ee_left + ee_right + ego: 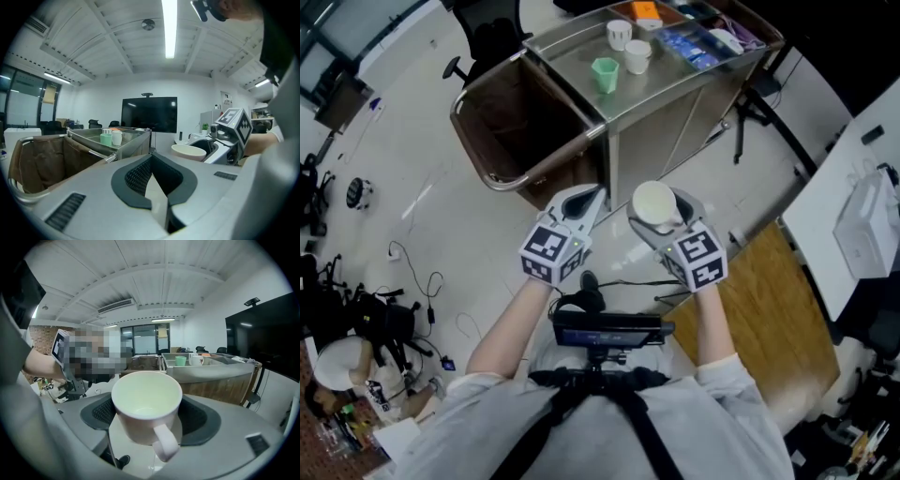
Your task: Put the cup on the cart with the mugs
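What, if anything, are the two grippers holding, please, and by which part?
The right gripper grips the white cup by its side walls; the left gripper holds nothing.

Empty white cup (146,404) upright in right tool (147,417)

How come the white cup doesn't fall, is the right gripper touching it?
Touching. The right gripper view shows the right gripper pressing its dark pads against both sides of the cup.

Cup (140,416) white, perhaps cream inside; mug (605,73) green.
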Action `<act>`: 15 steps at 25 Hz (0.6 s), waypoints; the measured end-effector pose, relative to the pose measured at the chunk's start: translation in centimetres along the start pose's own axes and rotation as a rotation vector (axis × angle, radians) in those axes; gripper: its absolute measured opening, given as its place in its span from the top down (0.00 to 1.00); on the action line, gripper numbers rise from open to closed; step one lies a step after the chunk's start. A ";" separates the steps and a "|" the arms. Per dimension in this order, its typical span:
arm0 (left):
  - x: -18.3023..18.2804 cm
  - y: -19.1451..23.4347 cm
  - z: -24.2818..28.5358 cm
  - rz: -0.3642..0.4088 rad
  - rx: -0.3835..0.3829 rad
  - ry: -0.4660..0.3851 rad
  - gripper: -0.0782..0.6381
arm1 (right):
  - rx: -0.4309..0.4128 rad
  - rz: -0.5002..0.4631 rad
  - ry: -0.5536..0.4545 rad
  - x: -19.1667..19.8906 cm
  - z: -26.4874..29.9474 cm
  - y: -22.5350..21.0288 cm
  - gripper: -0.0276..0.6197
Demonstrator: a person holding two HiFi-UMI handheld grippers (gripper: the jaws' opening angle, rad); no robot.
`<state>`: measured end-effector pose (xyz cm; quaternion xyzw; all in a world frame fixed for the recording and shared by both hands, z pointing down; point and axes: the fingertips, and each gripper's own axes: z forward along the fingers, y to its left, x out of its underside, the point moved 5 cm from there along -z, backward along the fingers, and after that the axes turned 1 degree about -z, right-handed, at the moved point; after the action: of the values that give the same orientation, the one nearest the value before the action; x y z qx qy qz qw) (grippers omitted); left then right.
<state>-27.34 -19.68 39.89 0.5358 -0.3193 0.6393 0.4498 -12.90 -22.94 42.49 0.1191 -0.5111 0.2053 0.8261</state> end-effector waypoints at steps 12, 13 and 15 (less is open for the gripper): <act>-7.2 9.8 2.0 -0.015 0.038 -0.055 0.88 | 0.000 -0.030 -0.010 -10.5 6.7 -1.9 0.31; -7.9 10.5 2.2 -0.015 0.037 -0.058 0.89 | -0.003 -0.039 -0.011 -11.5 7.2 -2.3 0.31; -9.3 12.0 2.9 -0.012 0.027 -0.064 0.88 | -0.022 -0.051 -0.022 -13.8 8.4 -3.3 0.31</act>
<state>-37.04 -29.12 32.33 0.5639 -0.3219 0.6231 0.4360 -23.51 -32.29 33.98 0.1254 -0.5192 0.1772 0.8266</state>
